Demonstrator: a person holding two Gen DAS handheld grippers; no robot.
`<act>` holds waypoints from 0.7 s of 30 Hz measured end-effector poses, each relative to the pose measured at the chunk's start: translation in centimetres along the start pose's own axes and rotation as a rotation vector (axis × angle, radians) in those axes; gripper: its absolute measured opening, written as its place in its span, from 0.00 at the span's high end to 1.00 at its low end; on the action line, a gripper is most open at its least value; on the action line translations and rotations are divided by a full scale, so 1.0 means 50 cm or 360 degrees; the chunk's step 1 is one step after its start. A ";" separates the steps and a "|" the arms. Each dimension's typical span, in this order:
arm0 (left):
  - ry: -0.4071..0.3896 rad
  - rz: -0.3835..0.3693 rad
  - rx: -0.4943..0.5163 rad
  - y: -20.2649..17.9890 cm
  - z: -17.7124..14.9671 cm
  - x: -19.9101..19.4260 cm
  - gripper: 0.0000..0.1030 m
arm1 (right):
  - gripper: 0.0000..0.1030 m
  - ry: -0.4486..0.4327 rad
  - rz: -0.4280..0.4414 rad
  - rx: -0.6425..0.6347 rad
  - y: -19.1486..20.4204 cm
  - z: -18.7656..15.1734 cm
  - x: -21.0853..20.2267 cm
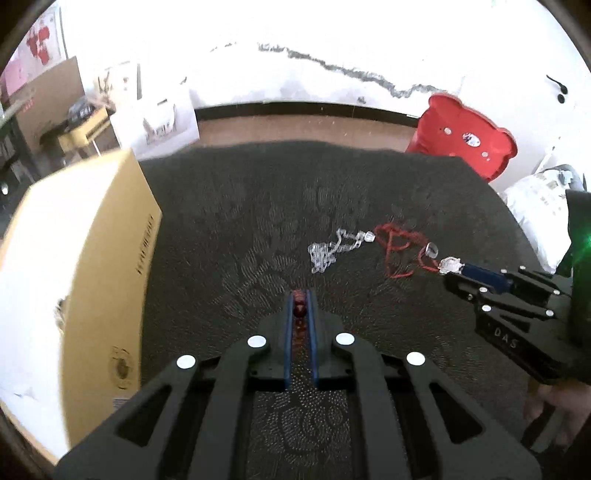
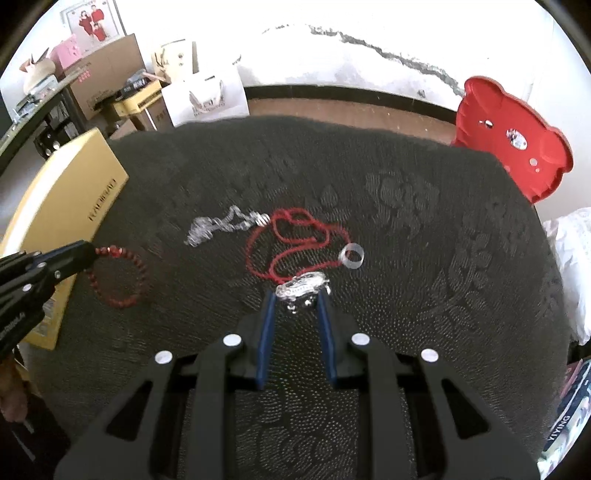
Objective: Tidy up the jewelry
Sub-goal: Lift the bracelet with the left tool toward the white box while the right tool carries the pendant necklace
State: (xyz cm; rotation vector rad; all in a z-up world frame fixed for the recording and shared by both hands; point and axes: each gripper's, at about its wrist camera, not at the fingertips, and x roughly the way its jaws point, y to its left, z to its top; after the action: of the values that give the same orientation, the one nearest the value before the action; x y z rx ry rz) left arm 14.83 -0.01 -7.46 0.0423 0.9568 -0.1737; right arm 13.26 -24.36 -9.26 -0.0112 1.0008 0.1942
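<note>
Dark patterned cloth (image 2: 406, 206) w/ raised flower design covers the work surface, edge to edge. Behind it a strip of brown floor (image 2: 332, 107) and a black baseboard (image 2: 332, 92) under a white wall (image 2: 369, 48), blown out by strong light, w/ a dark jagged crack (image 2: 406, 55) running across. Red bear-shaped plastic stool (image 2: 513, 136) stands on the right by the wall. Left bkgd: stacked cardboard boxes (image 2: 107, 70), a white paper bag (image 2: 207, 96), a dark metal rack (image 2: 33, 122), a photo (image 2: 92, 22) on the wall. White fabric (image 2: 572, 266) at far right edge.
</note>
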 end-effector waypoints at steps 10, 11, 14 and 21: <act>0.0013 0.0042 -0.0047 0.054 0.036 -0.112 0.93 | 0.92 -0.0116 0.0002 -0.0059 0.045 0.069 -0.170; 0.0005 0.0050 -0.0052 0.062 0.040 -0.131 0.93 | 0.92 -0.0124 -0.0004 -0.0067 0.053 0.081 -0.192; -0.0015 0.0076 -0.0066 0.082 0.054 -0.174 0.93 | 0.92 -0.0143 -0.0010 -0.0108 0.080 0.113 -0.239; -0.0092 0.0155 -0.0057 0.136 0.082 -0.293 0.93 | 0.92 -0.0144 0.0067 -0.0115 0.138 0.139 -0.307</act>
State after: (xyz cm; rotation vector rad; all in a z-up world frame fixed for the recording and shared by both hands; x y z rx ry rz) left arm 11.04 8.09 6.58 0.0506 0.8982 -0.0676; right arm 9.86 -19.32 7.90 -0.0469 0.9043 0.2669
